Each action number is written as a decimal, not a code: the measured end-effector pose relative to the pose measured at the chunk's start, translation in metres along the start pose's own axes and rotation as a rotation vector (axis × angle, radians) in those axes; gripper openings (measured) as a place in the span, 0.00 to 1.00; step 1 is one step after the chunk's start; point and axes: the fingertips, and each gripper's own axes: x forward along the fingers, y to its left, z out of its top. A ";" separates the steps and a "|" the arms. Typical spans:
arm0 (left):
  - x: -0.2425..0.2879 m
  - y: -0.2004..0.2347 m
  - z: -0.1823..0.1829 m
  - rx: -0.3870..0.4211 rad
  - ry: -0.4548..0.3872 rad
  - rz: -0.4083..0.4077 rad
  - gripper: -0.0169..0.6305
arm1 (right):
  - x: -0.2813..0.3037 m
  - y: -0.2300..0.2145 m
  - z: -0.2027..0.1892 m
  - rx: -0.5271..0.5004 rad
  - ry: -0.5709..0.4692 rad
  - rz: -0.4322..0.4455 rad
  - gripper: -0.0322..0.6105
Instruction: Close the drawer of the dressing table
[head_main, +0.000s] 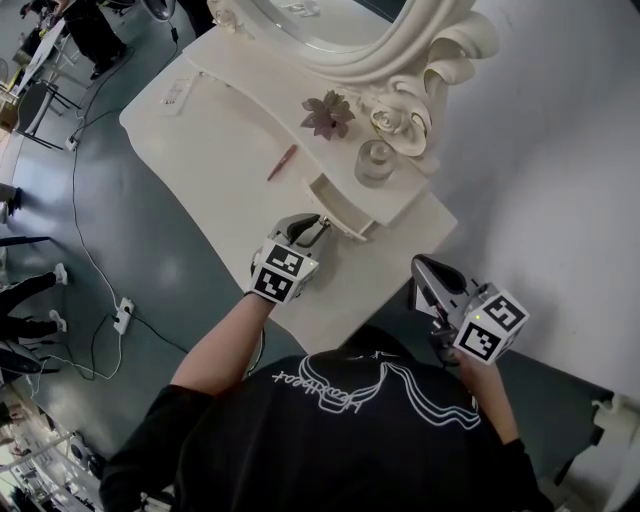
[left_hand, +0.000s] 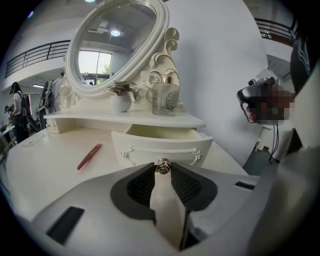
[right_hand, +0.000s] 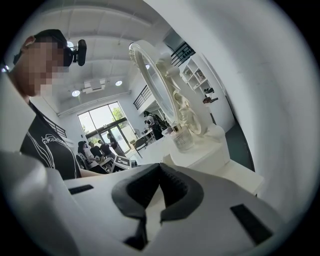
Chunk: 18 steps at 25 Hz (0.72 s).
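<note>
The drawer (left_hand: 161, 146) stands pulled out on the dressing table's counter (head_main: 225, 165), so the push home is all left to do. Your left gripper (head_main: 318, 228) has its fingers (left_hand: 141, 186) nipped on the small metal knob (left_hand: 161, 167), which only the left gripper view shows. The head view places your right gripper (right_hand: 160, 167) off the counter's corner, and its own view shows the fingers together and empty.

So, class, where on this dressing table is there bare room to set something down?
Bare: the wide tabletop left of the red stick, and the corner right of the open drawer. Crowded: the raised shelf with flower and glass jar.
</note>
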 end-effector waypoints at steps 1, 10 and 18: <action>0.000 0.000 0.000 0.002 -0.001 0.001 0.18 | -0.001 0.002 0.000 -0.012 0.001 -0.002 0.06; 0.001 0.000 -0.001 -0.010 0.013 -0.001 0.18 | 0.001 -0.002 -0.011 0.019 0.016 0.002 0.06; 0.001 0.000 0.005 -0.014 0.002 -0.001 0.18 | -0.002 -0.004 -0.012 0.011 0.016 -0.013 0.06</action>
